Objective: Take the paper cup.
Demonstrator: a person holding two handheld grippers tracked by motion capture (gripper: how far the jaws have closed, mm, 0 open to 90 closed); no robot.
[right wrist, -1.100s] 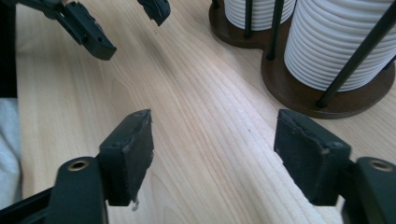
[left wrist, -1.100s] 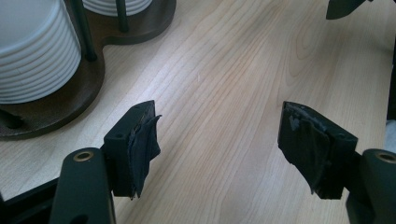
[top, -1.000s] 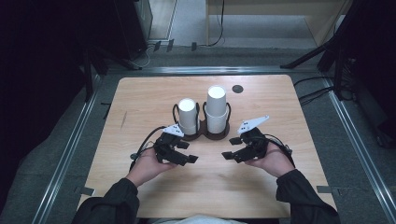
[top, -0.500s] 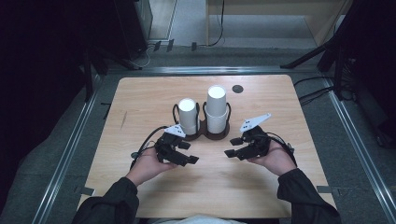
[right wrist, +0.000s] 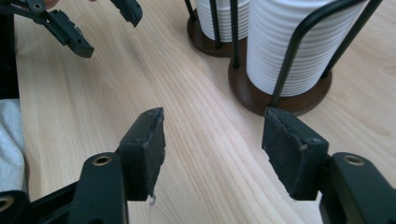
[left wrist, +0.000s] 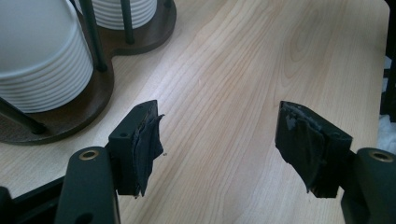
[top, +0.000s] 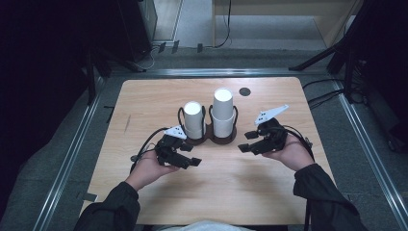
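both near the cup holder (top: 210,138): left gripper (top: 186,160) lower left, right gripper (top: 249,142) just right, nearer the taller cup stack (top: 223,113); jaws apart, empty.

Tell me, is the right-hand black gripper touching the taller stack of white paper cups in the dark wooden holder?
Apart. In the right gripper view, bare wooden table lies between the right gripper and the taller stack of white paper cups; nothing sits between its jaws.

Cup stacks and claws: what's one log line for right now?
left claw: open, empty, above table | right claw: empty, jaws just opening | short cup stack, tall cup stack: in holder, untouched
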